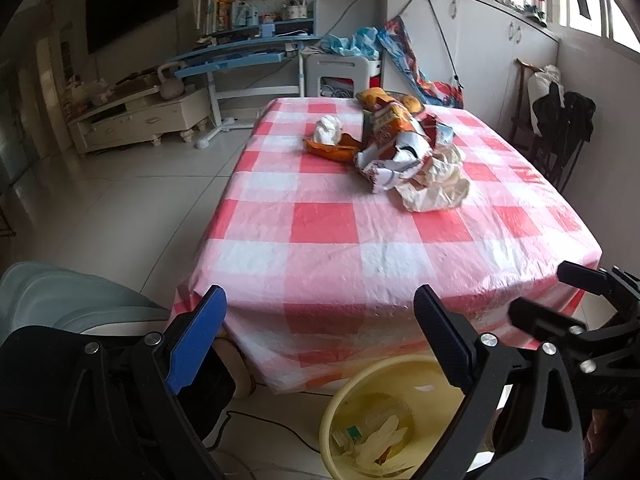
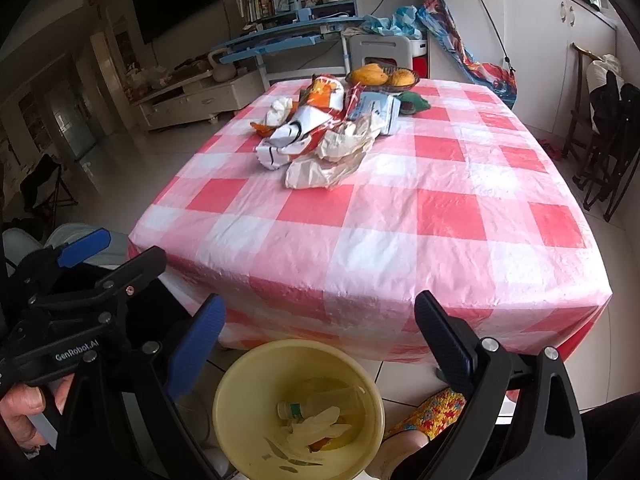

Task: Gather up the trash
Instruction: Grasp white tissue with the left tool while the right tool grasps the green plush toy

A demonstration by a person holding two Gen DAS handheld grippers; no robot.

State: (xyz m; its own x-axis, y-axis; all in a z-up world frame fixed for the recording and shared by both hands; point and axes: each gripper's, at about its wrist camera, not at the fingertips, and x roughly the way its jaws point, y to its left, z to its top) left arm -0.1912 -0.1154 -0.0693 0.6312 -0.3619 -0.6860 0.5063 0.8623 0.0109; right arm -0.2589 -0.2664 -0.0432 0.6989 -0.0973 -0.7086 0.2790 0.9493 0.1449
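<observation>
A pile of trash lies on the far half of the red-and-white checked table: crumpled snack wrappers, a cream plastic bag, a white tissue wad on an orange peel. The pile also shows in the right wrist view. A yellow bin with a bottle and scraps stands on the floor at the table's near edge, also in the left wrist view. My left gripper and right gripper are both open and empty, held above the bin, short of the table.
A basket of mangoes and a green object sit at the table's far edge. A blue desk, a white stool, cabinets and dark chairs surround the table. A foot in a crocheted slipper is beside the bin.
</observation>
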